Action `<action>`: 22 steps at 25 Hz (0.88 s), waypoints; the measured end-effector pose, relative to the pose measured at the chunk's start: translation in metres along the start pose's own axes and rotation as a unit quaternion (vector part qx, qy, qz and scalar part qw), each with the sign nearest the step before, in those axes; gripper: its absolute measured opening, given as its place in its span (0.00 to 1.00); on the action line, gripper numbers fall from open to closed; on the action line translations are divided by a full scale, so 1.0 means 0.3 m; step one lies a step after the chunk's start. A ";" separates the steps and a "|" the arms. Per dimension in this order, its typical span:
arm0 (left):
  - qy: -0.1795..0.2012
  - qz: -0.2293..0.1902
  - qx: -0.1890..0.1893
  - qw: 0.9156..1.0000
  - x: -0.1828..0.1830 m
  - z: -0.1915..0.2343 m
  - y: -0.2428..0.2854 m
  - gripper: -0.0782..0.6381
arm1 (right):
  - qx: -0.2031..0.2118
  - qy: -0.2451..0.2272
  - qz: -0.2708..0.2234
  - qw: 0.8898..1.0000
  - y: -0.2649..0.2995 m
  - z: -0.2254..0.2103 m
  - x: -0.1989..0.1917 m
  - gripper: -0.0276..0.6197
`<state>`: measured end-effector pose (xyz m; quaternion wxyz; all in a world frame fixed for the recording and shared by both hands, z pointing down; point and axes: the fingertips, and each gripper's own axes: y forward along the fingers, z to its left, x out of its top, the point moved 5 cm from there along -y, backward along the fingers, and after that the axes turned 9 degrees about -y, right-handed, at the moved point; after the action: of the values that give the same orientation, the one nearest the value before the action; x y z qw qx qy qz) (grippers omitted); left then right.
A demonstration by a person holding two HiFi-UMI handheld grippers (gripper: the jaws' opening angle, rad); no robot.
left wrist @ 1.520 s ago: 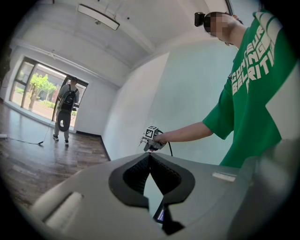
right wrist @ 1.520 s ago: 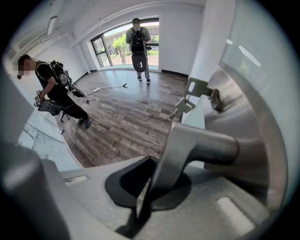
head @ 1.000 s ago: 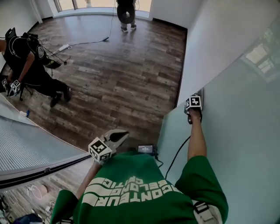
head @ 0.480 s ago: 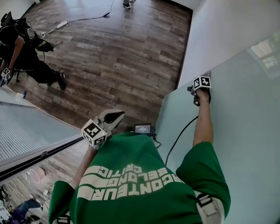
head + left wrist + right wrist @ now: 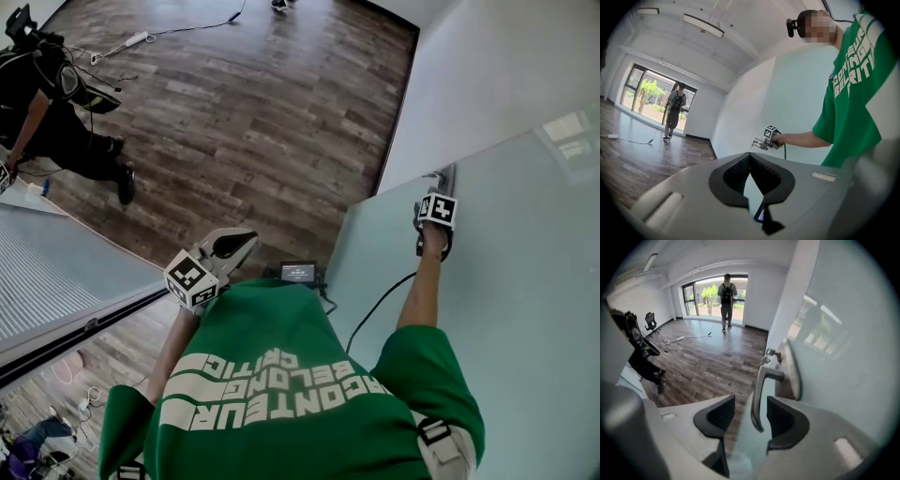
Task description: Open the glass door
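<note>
Wood floor (image 5: 262, 112) meets the glass door (image 5: 525, 309) at right. The right claw (image 5: 748, 405) has just been spreading, the door handle (image 5: 756, 390) loose between its jaws. The left claw (image 5: 749, 158) is pressed together, empty.

White print on green shirt (image 5: 281, 328) upside down, illegible; no other txt.
</note>
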<state>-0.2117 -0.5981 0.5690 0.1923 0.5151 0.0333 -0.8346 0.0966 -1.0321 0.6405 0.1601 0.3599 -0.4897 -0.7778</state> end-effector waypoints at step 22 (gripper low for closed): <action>-0.008 -0.008 -0.006 1.000 0.035 0.121 -0.109 0.13 | 0.234 -0.223 -0.325 0.889 -0.455 0.958 -0.035 0.03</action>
<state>-0.2583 -0.5801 0.5721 0.1886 0.5072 0.0414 -0.8399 -0.0881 -0.7759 0.6003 -0.3040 0.3427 -0.5365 -0.7087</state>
